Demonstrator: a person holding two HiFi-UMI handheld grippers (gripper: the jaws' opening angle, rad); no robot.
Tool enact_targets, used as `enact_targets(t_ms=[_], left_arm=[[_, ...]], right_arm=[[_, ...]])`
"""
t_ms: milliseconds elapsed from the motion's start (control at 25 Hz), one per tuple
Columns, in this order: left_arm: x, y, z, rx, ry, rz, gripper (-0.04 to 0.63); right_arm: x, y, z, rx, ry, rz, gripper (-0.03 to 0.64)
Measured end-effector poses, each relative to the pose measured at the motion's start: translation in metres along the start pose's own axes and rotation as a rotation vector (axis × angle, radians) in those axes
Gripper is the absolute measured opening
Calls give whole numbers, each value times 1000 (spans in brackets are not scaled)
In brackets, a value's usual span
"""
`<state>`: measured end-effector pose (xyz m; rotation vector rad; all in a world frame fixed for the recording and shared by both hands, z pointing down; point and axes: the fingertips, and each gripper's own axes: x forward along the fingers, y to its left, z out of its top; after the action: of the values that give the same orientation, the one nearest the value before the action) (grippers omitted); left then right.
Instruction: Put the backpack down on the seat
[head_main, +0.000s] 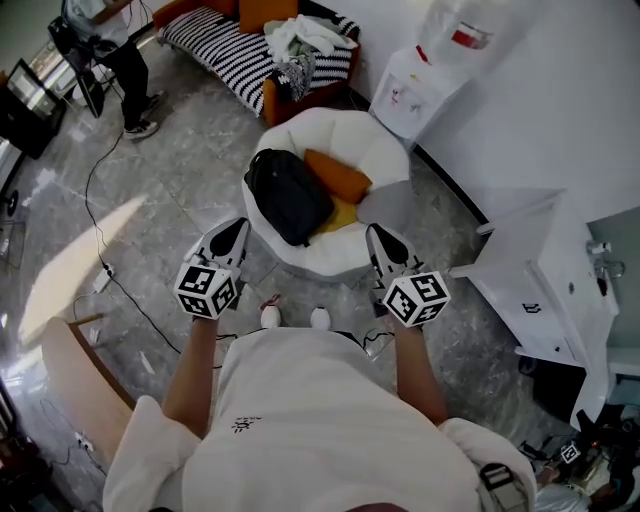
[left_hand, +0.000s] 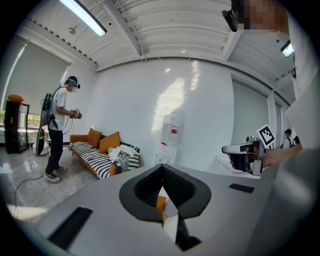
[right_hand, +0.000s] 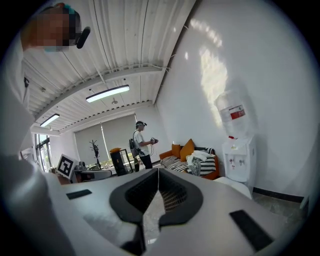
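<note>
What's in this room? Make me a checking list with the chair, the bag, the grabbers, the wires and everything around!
Surface: white round chair on a shiny grey floor.
Job's things: black backpack lies on the chair's seat, beside an orange cushion.
Clutter: heap of clothes on the striped sofa.
Grippers: left gripper and right gripper both have their fingers shut, hold nothing, and sit just short of the chair.
Cables: black cable runs over the floor to a power strip.
Surroundings: water dispenser, white cabinet, another person standing by the sofa.
</note>
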<state>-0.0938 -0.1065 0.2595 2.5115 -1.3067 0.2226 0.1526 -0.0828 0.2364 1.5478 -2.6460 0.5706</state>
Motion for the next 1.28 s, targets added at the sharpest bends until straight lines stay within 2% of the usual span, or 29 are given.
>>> enact_targets(t_ms=[200,760,1280], left_arm=[[-3,13,8,11,-8,3,17],[5,32,8,4,-23,6,17],[9,29,9,7,-20,8,17]], right_arm=[[3,2,4,-15,7,-14,26],[14,1,-22,1,40,-58,25],[18,2,-18,-22,29,-41,25]])
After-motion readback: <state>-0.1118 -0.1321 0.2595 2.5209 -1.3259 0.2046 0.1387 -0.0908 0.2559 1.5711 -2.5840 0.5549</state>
